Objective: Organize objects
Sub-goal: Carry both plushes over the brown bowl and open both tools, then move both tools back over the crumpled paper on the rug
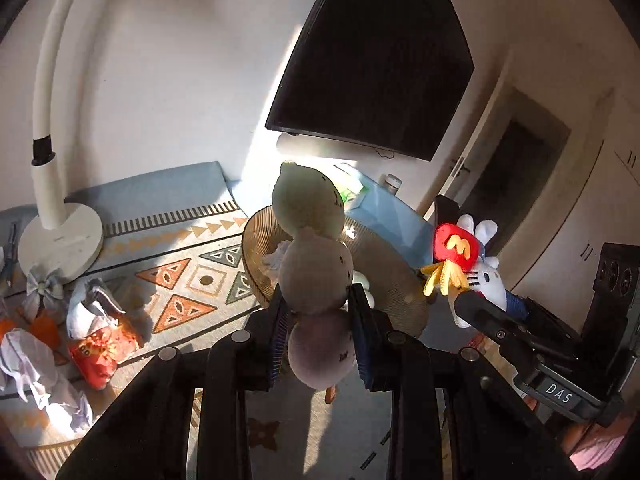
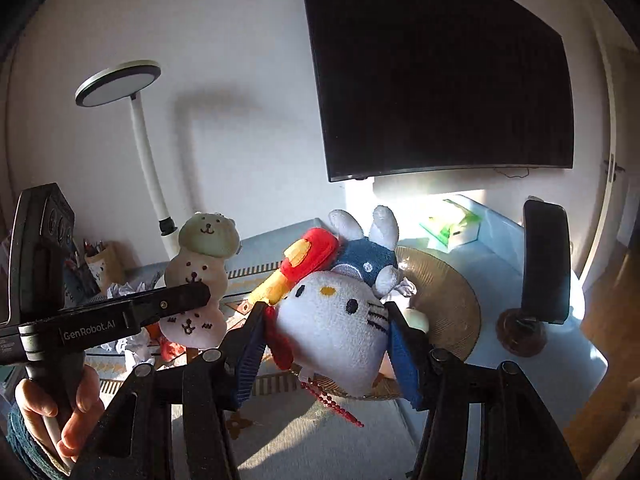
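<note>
White lamp base [image 1: 60, 240] sits far left on the patterned mat [image 1: 176, 276]; crumpled wrappers [image 1: 92, 332] lie just in front of it on the worktop [image 2: 520, 280]; left gripper [image 1: 318, 320] next along, jaws pressed in on the stacked bear plush [image 1: 316, 276], a three-ball toy with green on top, beige in the middle, pink at the bottom, pinched between middle and bottom balls and held clear of the mat; in the right wrist view a hand [image 2: 56, 412] grips that tool's handle; woven basket [image 1: 384, 280] sits behind the plush, a small white item inside it, too hidden to identify; right gripper [image 2: 324, 344] to the right of the left one, jaws pinching the white cat plush [image 2: 336, 320] at its head sides, blue pads dug into the fabric; cat plush is up in the air over the near rim of the basket, red fries pouch [image 1: 456, 246] and a blue-clad bunny [image 2: 372, 252] attached on top; black TV [image 2: 436, 76] on the wall above; green tissue pack [image 2: 452, 226] at the back; phone on a stand [image 2: 546, 268] far right.
</note>
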A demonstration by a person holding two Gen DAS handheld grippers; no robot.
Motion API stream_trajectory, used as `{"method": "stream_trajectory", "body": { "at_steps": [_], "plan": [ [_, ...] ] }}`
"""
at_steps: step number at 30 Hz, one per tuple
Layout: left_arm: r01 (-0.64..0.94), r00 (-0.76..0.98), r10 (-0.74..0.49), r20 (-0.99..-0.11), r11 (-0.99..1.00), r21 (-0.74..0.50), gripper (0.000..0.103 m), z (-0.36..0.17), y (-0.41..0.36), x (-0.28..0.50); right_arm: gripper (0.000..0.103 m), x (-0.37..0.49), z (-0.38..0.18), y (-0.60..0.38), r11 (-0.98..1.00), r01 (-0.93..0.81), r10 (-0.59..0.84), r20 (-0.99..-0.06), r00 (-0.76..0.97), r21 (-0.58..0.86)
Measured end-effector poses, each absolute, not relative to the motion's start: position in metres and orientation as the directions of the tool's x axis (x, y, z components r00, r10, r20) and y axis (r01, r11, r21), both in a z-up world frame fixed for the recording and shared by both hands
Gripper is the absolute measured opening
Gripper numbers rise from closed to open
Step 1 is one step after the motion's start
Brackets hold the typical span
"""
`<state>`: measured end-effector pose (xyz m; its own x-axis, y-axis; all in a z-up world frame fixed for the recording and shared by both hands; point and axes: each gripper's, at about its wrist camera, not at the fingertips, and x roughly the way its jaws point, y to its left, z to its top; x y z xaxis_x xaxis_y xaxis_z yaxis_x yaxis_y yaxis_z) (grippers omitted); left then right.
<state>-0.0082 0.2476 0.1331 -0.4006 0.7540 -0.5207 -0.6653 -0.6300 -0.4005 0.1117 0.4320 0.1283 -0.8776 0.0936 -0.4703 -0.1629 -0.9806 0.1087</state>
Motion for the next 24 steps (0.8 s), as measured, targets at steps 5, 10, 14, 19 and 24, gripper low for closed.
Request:
{"method": "stream_trajectory", "body": {
  "at_steps": [5, 10, 14, 19, 24],
  "plan": [
    [-0.667, -0.331, 0.755, -0.566, -0.612, -0.425, 0.026, 0.109, 0.301, -0.034, 0.055, 0.080, 0.108, 0.482, -0.951, -0.255, 0.126, -0.533, -0.837, 0.176],
    [-0.668, -0.334, 0.716, -0.614, -0.639, -0.382, 0.027, 0.083, 0.329, -0.044, 0.055, 0.051, 0.077, 0.507, -0.926, -0.257, 0.048, -0.592, -0.805, 0.275],
    [-0.656, -0.329, 0.703, -0.630, -0.650, -0.383, 0.047, 0.076, 0.338, -0.046, 0.059, 0.042, 0.064, 0.508, -0.919, -0.249, 0.011, -0.612, -0.791, 0.305],
    [-0.636, -0.342, 0.687, -0.641, -0.671, -0.381, 0.066, 0.077, 0.332, -0.045, 0.069, 0.050, 0.062, 0.515, -0.914, -0.266, 0.031, -0.599, -0.800, 0.308],
    [-0.641, -0.384, 0.710, -0.590, -0.665, -0.383, 0.066, 0.100, 0.304, -0.024, 0.069, 0.065, 0.078, 0.503, -0.920, -0.237, 0.017, -0.570, -0.822, 0.313]
  ]
}}
